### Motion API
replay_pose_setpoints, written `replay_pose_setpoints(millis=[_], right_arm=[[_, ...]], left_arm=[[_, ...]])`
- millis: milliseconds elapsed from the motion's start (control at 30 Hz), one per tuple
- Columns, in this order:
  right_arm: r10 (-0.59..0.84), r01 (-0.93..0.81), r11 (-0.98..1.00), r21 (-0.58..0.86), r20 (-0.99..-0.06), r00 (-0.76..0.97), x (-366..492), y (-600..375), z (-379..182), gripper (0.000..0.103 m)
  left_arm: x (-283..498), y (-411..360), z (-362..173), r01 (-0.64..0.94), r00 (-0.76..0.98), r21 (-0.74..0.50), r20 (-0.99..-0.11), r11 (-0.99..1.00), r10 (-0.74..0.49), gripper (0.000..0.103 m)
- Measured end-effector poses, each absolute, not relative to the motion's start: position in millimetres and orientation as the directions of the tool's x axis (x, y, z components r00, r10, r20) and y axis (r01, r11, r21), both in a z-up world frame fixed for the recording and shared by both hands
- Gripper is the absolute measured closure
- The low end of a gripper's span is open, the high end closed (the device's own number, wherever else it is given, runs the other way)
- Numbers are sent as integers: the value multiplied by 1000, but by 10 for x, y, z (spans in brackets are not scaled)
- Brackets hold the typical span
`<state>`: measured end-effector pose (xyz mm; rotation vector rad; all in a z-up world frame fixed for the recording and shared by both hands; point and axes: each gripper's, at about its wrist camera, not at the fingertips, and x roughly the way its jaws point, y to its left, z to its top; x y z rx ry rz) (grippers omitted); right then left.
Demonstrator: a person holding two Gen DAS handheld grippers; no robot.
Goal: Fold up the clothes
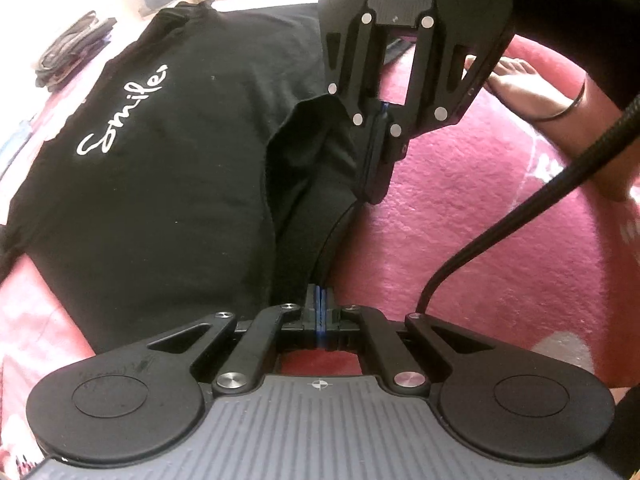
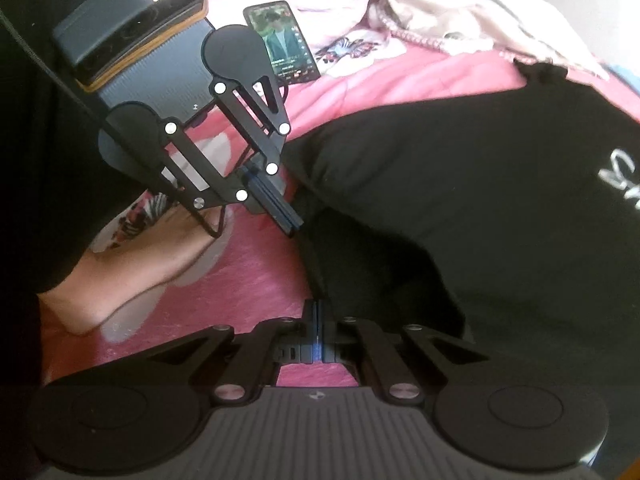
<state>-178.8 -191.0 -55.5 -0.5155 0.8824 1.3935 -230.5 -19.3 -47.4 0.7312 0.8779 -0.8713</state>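
Note:
A black T-shirt with white "Smile" lettering lies on a pink bedspread. My left gripper is shut on the shirt's edge at the bottom of the left wrist view. My right gripper shows above it, shut on the same edge of black cloth, a raised flap between them. In the right wrist view the shirt fills the right side. My right gripper is shut on its edge, and my left gripper is shut on the cloth further up.
A phone with a lit screen lies on the pink cover. A pale crumpled cloth lies at the back. The person's bare feet rest beside the shirt. A dark folded pile sits far left. A black cable crosses the right.

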Motion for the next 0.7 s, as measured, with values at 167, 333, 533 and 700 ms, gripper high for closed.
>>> replay_pose_setpoints(millis=[167,333,533,700], right_arm=[[614,-963,157,219,-786,-78,-1755,-1920,-585,103],[598,-969,162,187,-800,-55,-1786,-1874,-677,103],[600,-978,149,145,-800,-27,-1857,-1915,-615,101],[599,-979,143,142,-800,-28,-1853,-1905,-620,101]], left_arm=[[-2237,-178,-558,877,326,159,-890,453,-318,103],[-2114,-178,-597,856,311,127,-901,501,-303,103],[-2125,97,-487,787,293,91,-925,610,-241,95],[-2039,467,-414,609,331,72,-928,790,-171,87]])
